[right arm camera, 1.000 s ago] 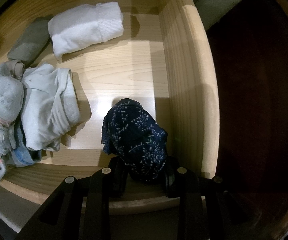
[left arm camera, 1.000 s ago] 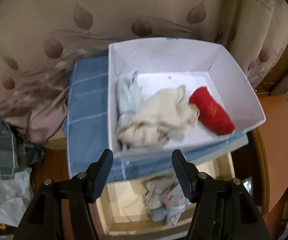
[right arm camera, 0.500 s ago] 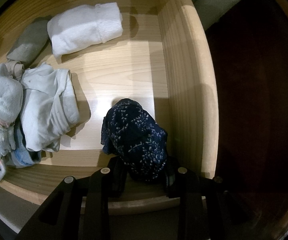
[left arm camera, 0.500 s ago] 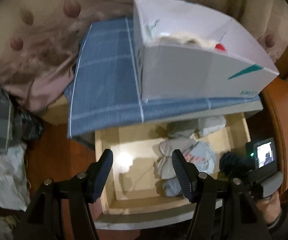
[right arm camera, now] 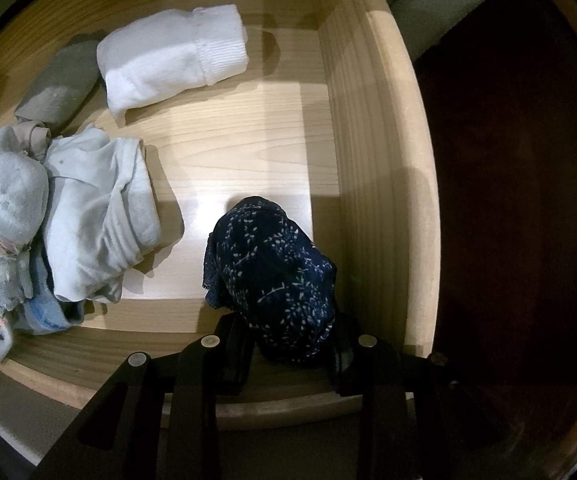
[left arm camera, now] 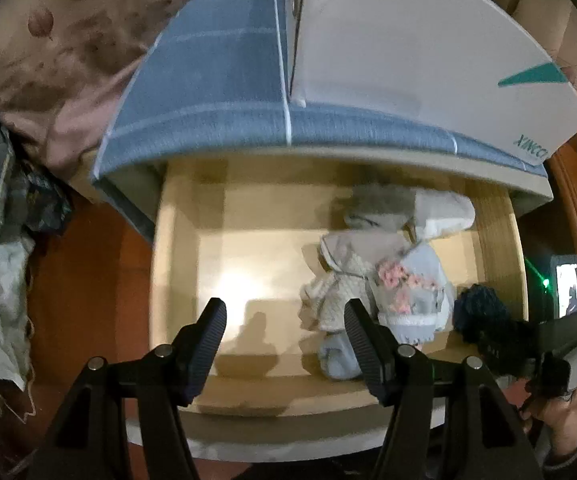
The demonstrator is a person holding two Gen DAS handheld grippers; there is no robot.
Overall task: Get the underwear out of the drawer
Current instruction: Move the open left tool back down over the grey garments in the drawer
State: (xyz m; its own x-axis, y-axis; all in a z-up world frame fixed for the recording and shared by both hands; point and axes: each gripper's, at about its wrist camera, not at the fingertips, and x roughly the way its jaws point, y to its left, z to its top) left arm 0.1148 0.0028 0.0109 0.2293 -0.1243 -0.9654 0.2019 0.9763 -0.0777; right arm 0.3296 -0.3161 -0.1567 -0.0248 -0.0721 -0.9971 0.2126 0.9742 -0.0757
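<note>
Lowered since earlier, the left claw (left arm camera: 284, 322) gapes empty over the smooth wooden drawer (left arm camera: 248, 248). Right claw (right arm camera: 288, 340) pinches bunched navy speckled underwear (right arm camera: 272, 280) near the drawer's right wall; beyond lies a ribbed white roll (right arm camera: 172, 68).

Setting: a home bedroom. Evidence showing: a pale wooden drawer (left arm camera: 176, 264) standing open, holding folded underwear (right arm camera: 100, 216) and rolled white socks (right arm camera: 172, 64); a leaf-patterned curtain (left arm camera: 40, 24) hanging behind; a blue checked cloth (left arm camera: 216, 80) lying beneath a white cardboard box (left arm camera: 408, 52).
</note>
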